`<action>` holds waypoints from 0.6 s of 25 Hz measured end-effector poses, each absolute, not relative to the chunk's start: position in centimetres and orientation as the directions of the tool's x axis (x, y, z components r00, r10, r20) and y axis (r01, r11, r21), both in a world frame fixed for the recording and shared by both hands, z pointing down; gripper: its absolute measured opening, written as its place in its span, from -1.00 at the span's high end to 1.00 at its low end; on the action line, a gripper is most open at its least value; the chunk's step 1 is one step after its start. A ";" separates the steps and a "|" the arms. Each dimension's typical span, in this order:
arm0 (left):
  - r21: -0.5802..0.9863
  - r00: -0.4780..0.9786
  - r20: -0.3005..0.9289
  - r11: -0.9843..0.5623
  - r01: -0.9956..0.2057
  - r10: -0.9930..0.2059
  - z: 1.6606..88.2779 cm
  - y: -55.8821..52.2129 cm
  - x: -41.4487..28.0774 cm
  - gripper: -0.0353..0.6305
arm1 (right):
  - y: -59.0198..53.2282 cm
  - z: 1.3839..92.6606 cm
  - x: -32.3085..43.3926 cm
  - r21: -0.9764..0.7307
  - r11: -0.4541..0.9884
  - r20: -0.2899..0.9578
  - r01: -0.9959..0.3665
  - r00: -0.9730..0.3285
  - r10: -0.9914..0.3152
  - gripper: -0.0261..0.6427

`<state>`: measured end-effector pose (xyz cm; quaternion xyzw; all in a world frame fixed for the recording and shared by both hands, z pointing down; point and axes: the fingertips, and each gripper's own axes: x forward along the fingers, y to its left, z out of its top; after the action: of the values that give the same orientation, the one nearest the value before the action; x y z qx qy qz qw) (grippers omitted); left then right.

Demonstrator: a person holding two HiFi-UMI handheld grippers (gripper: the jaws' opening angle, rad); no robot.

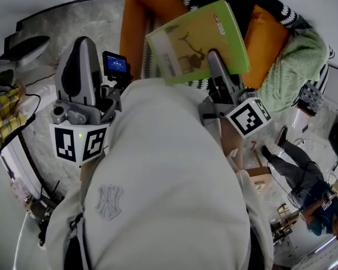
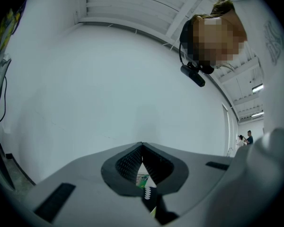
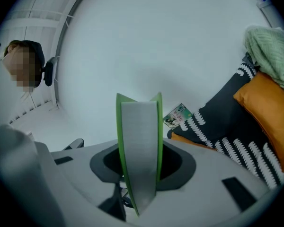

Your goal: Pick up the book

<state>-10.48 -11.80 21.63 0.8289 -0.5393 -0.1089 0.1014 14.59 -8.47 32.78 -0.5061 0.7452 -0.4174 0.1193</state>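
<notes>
Book held in the right gripper.
The green book (image 1: 197, 41) was clamped edge-on between the part-open jaws of the right gripper (image 3: 141, 171), up near an orange cushion (image 1: 266, 38); the left gripper (image 2: 142, 161) was seen closed, jaws together, with nothing gripped.

Your cream sweatshirt (image 1: 158, 218) bears a stitched logo (image 1: 109, 201); behind the fingers, the grey left gripper (image 1: 83, 41) and right gripper (image 1: 214, 58) carry black-and-white marker cubes (image 1: 79, 143).

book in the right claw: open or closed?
Closed. In the right gripper view the book shows both green covers flat against the page block, clamped by the right claw.
</notes>
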 end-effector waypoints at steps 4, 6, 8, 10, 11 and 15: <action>0.285 0.384 -0.072 -0.388 -0.876 -0.920 21.6 -11.5 -10.6 0.86 | -8.6 32.8 14.6 -0.745 0.149 0.237 -0.650 -0.467 -0.852 0.48; 0.285 0.380 -0.074 -0.384 -0.878 -0.922 21.6 -11.4 -10.6 0.86 | -8.8 32.7 14.5 -0.746 0.154 0.234 -0.648 -0.472 -0.850 0.48; 0.285 0.377 -0.076 -0.382 -0.879 -0.923 21.5 -11.3 -10.6 0.86 | -8.9 32.5 14.5 -0.746 0.159 0.231 -0.646 -0.475 -0.849 0.48; 0.286 0.375 -0.077 -0.381 -0.879 -0.924 21.5 -11.2 -10.5 0.86 | -8.9 32.5 14.5 -0.746 0.164 0.228 -0.646 -0.478 -0.848 0.48; 0.287 0.374 -0.078 -0.380 -0.879 -0.924 21.5 -11.1 -10.5 0.86 | -8.9 32.5 14.5 -0.745 0.166 0.228 -0.647 -0.480 -0.847 0.48; 0.288 0.372 -0.082 -0.379 -0.879 -0.925 21.5 -11.2 -10.6 0.86 | -9.0 32.4 14.5 -0.737 0.170 0.232 -0.654 -0.480 -0.846 0.48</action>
<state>-10.56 -11.16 21.47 0.8224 -0.5484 -0.1154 0.0982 14.48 -8.96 32.45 -0.4963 0.7558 -0.4110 0.1166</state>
